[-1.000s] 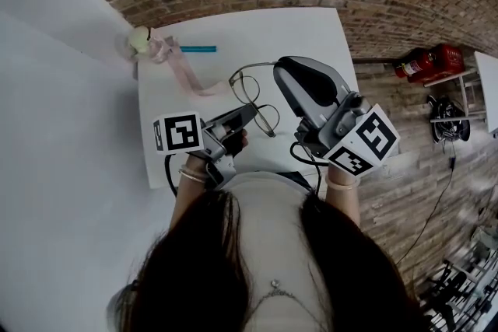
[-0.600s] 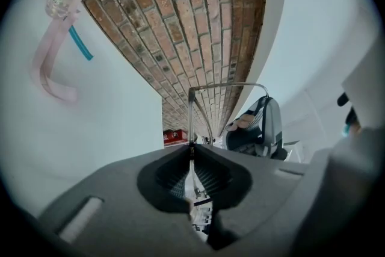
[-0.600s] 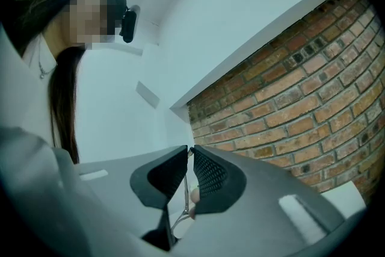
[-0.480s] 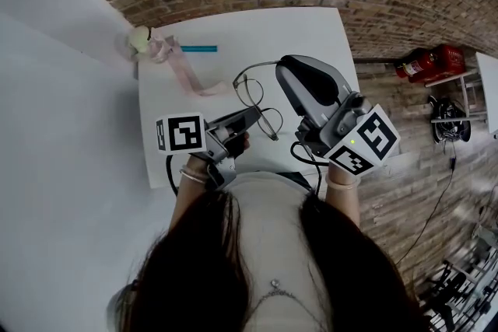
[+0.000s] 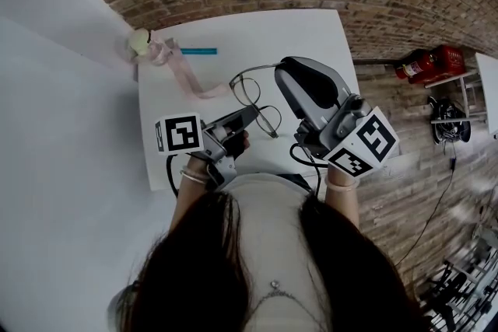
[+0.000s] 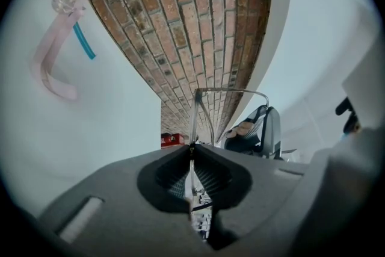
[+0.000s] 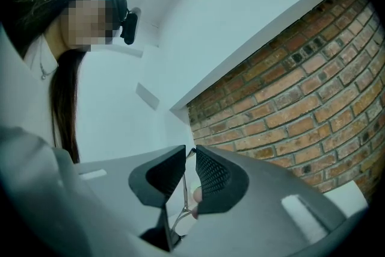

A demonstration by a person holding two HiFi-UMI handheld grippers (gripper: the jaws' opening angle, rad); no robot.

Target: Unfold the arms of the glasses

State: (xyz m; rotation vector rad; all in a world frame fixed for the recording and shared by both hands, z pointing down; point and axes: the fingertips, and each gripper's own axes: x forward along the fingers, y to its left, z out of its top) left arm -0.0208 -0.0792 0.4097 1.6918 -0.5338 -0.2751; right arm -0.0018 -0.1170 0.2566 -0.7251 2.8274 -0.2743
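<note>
You hold the glasses (image 5: 249, 90) up over the table (image 5: 311, 31), close to your body. Your left gripper (image 6: 191, 153) is pinched tight on the thin frame. Your right gripper (image 7: 187, 165) is pinched on one arm of the glasses. I think this is the step of opening that arm. Next, swing it out slowly and gently.

Thin wire glasses (image 5: 249, 90) sit between left gripper (image 5: 252, 112) and right gripper (image 5: 278, 68), above the white square table (image 5: 311, 35). Pink fabric ribbon (image 5: 187, 75) lies far-left on it.
</note>
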